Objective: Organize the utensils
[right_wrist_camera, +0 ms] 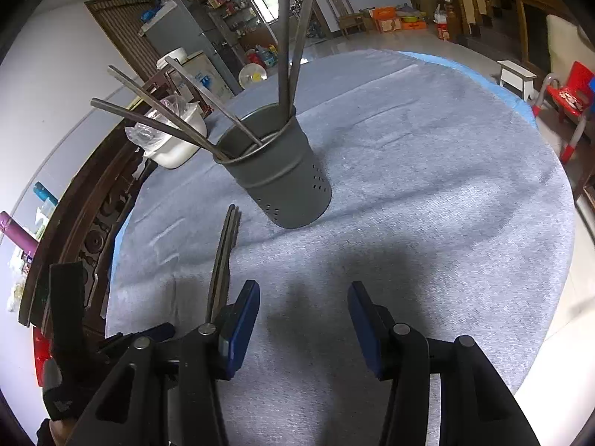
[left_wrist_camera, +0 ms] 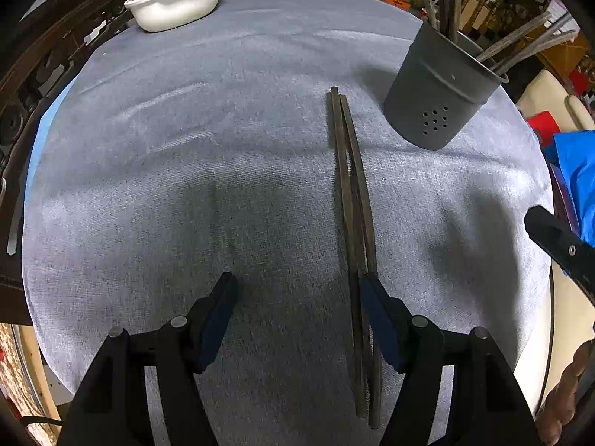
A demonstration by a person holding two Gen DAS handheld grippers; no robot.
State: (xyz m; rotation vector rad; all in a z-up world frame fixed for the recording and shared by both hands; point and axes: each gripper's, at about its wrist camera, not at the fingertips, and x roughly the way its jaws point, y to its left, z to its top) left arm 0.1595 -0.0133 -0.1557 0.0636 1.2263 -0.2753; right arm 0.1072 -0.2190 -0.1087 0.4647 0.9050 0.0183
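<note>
A pair of dark chopsticks point(left_wrist_camera: 351, 200) lies flat on the grey tablecloth, pointing away from me toward a dark grey perforated holder point(left_wrist_camera: 442, 91). The holder stands upright with several chopsticks point(right_wrist_camera: 290, 37) leaning out of it. My left gripper point(left_wrist_camera: 297, 293) is open just above the cloth; the near ends of the pair run along its right finger point(left_wrist_camera: 379, 312). My right gripper point(right_wrist_camera: 303, 297) is open and empty, in front of the holder point(right_wrist_camera: 279, 171). The pair point(right_wrist_camera: 225, 256) lies just left of its left finger.
A white basin point(left_wrist_camera: 174, 0) holding a clear plastic bag sits at the far left edge of the round table. The right gripper's body point(left_wrist_camera: 557, 241) shows at the right of the left wrist view. Chairs and furniture stand beyond the table.
</note>
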